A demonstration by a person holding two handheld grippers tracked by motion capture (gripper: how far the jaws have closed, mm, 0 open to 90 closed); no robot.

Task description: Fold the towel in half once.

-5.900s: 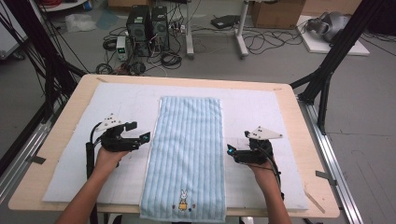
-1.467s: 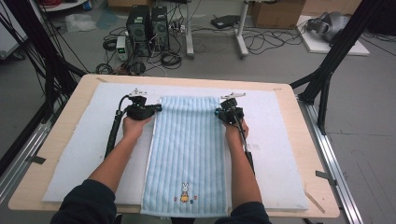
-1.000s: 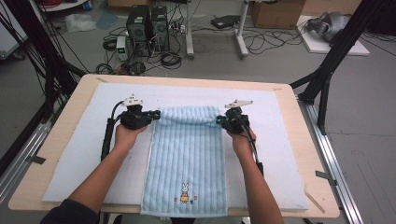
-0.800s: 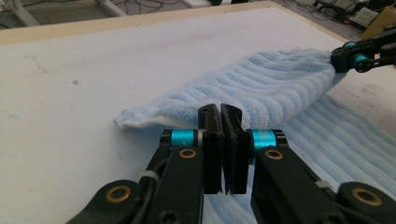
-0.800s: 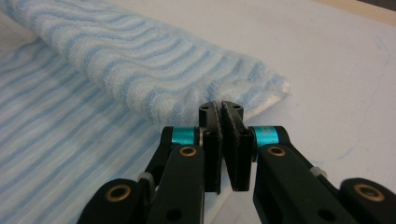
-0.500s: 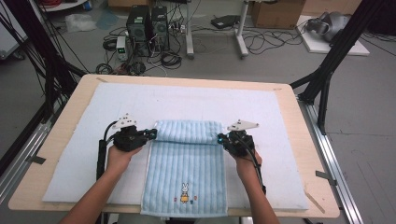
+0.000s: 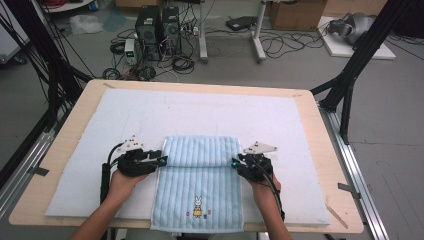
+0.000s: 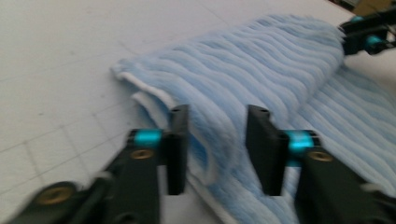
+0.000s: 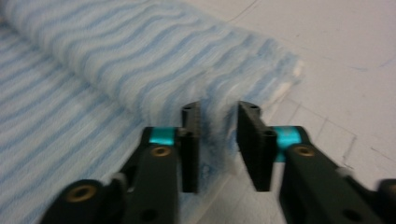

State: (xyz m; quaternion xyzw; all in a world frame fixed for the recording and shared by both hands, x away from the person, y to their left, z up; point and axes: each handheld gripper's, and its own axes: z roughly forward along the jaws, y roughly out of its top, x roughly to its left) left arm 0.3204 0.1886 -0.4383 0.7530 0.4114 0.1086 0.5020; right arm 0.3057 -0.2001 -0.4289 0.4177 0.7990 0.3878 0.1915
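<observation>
Folded towel (image 7: pixel 200 170) lies on mat (image 7: pixel 100 130), tools at its sides

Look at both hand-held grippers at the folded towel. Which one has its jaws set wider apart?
The left hand-held gripper: towel shows in a broad gap between its jaws. On the right hand-held gripper that gap is clearly narrower.

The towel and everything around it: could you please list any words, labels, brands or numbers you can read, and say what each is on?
No legible text anywhere.
Towel: a small embroidered rabbit figure with coloured marks beside it near the front edge, no letters readable.
Computer towers on the floor: any labels too small to read.
</observation>
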